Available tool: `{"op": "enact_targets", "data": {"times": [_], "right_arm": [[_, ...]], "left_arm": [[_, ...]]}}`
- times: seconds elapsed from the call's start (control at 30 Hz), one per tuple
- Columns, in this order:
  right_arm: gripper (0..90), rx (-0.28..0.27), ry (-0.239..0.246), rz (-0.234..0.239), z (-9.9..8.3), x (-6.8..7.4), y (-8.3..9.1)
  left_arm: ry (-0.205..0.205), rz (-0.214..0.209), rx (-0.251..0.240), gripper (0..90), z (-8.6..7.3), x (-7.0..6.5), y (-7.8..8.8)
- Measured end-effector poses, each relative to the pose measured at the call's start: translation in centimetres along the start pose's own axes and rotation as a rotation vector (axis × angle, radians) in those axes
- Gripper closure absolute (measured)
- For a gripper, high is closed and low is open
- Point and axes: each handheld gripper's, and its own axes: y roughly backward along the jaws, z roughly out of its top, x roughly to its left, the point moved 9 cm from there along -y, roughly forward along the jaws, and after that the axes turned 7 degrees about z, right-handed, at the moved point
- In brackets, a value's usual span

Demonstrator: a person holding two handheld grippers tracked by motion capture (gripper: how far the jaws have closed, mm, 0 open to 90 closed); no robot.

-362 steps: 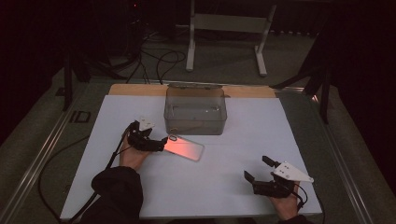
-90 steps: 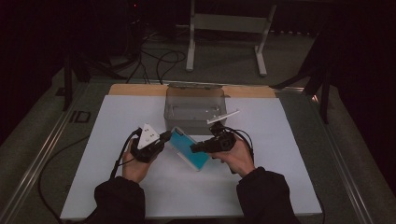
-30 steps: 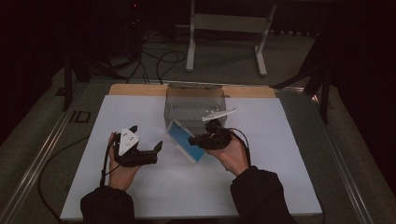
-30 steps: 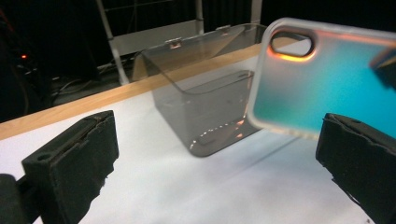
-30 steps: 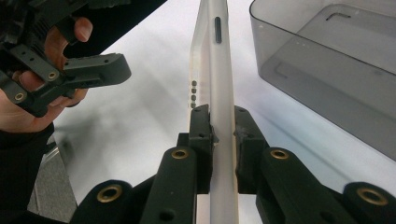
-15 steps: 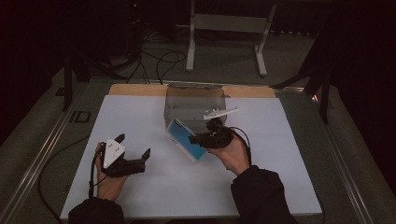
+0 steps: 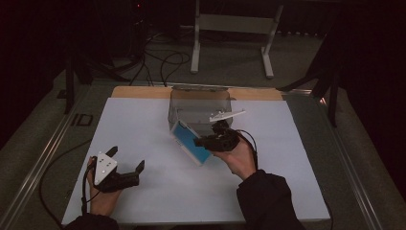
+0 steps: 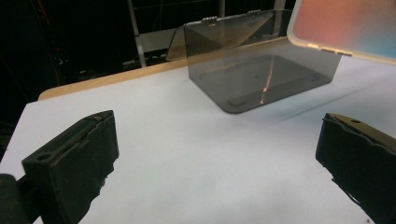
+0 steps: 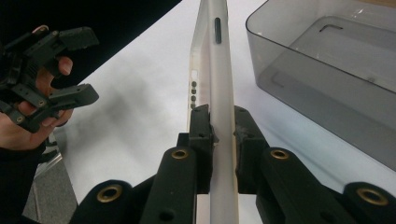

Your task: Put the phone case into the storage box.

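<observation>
gripping the phone (image 7: 190, 142) edge-on, the right gripper (image 7: 201, 141) holds it at the box's (image 7: 198, 106) six o'clock; left gripper (image 7: 127, 165) gapes empty.

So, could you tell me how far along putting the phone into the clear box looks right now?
Done: the phone is off the table, clamped edge-on by the right gripper. The left gripper is open, resting apart near the table's front left.

In hand: the phone hangs tilted just in front of the smoky clear box, whose lid stands open.

Left: lowering it into the box, which looks empty, and letting go.
</observation>
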Motion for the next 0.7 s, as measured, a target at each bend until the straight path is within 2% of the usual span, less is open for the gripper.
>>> {"op": "enact_targets", "data": {"times": [0.23, 0.33, 0.4, 0.7], "right_arm": [[81.0, -0.018, -0.003, -0.003, 0.3, 0.0, 0.1], [80.9, -0.023, -0.008, -0.006, 0.4, -0.1, 0.1], [81.0, -0.029, -0.010, -0.009, 0.6, -0.1, 0.1], [81.0, -0.070, -0.021, -0.022, 1.4, -0.4, 0.7]], "left_arm": [[0.005, 0.009, 0.000, 0.2, -0.7, 0.3, 0.3], [-0.006, 0.018, 0.008, 0.2, -1.0, 0.5, 0.4], [0.008, 0.017, 0.001, 0.2, -1.0, 0.6, 0.4], [0.007, 0.028, -0.008, 0.2, -1.1, 0.8, 0.6]]}}
